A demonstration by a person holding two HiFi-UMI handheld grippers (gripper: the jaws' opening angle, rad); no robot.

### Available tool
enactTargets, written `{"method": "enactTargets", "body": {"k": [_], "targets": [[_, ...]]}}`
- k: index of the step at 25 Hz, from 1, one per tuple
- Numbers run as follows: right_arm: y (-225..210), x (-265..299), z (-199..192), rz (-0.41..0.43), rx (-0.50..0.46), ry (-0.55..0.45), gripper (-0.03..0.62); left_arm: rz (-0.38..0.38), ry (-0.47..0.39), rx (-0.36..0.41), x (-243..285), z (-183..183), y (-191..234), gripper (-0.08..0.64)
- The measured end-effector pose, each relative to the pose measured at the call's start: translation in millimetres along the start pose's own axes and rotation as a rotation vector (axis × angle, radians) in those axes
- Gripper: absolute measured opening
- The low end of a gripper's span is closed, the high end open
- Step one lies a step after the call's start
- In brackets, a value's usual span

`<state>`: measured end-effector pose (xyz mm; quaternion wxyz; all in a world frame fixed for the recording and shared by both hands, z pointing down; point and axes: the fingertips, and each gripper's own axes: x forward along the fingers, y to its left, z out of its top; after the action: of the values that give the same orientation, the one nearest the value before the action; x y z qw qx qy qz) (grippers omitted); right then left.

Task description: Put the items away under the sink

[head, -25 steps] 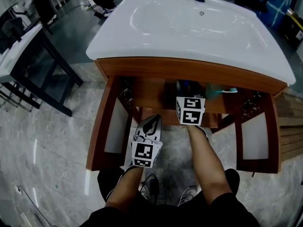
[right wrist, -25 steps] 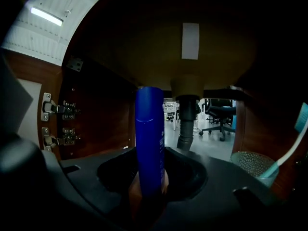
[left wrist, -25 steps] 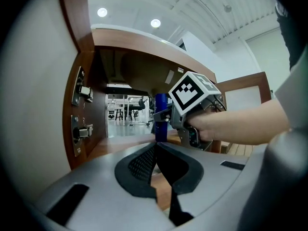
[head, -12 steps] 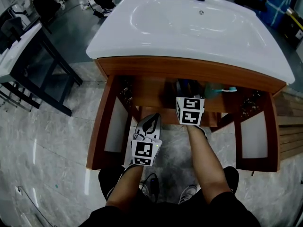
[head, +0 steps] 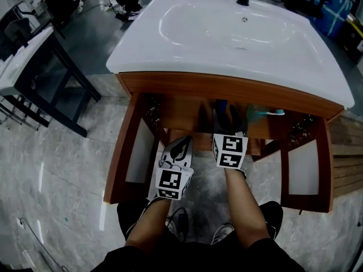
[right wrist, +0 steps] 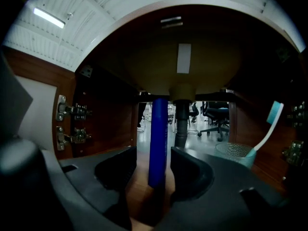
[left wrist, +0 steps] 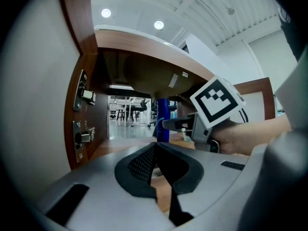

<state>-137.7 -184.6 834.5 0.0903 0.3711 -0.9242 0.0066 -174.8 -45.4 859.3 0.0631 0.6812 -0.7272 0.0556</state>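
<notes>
Right gripper (right wrist: pixel 153 154) is reaching into the open cabinet (head: pixel 170 84) under the white sink (head: pixel 227 35), and its jaws have just been opening. They stand apart now, with the blue tube (right wrist: pixel 158 138) upright between them and a sliver of gap on each side, though in this dim light the right-hand gap is hard to be sure of. The tube stands on the wooden cabinet floor, with the drain pipe (right wrist: pixel 181 121) just behind it to the right. Further right, a teal cup (right wrist: pixel 234 153) holds a toothbrush (right wrist: pixel 270 121). The left gripper (left wrist: pixel 155 146) hovers by the left door opening, its tips together and nothing between them.
</notes>
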Motion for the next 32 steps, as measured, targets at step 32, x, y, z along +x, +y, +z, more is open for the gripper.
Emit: {"method": "enactTargets", "body": {"k": [32], "targets": [[-21.2, -300.0, 488.2, 0.126, -0.014, -0.047, 0.020, -0.083, -0.010, -0.038, -160.5, 503.4, -93.4, 0.021]]}}
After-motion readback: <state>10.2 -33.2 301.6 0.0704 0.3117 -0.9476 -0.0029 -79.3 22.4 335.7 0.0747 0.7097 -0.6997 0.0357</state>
